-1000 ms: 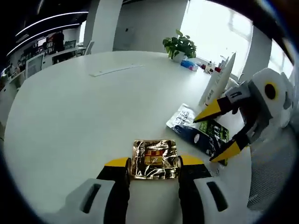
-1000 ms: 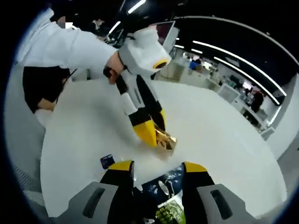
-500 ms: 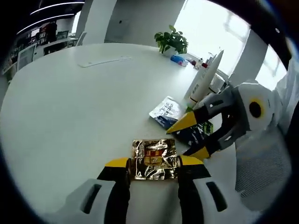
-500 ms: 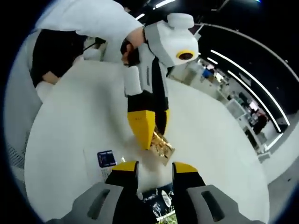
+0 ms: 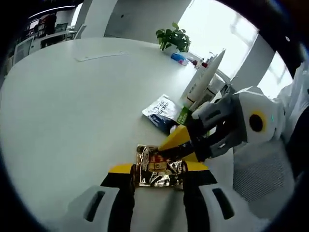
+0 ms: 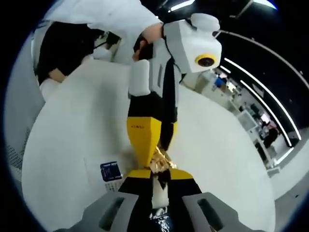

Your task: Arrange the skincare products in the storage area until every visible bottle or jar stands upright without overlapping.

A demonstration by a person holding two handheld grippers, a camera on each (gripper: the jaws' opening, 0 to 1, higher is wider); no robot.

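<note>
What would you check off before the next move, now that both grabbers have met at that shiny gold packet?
1. Left gripper clamps the gold sachet: ok.
2. Right gripper has a hold on the sachet: cannot tell, jaws nearly closed at its edge.
3. Sachet off the white table: cannot tell.
4. White tube upright: ok.
5. Blue-and-white pouch standing: not ok, lying flat.
6. Grippers apart from each other: not ok, crowded together.
</note>
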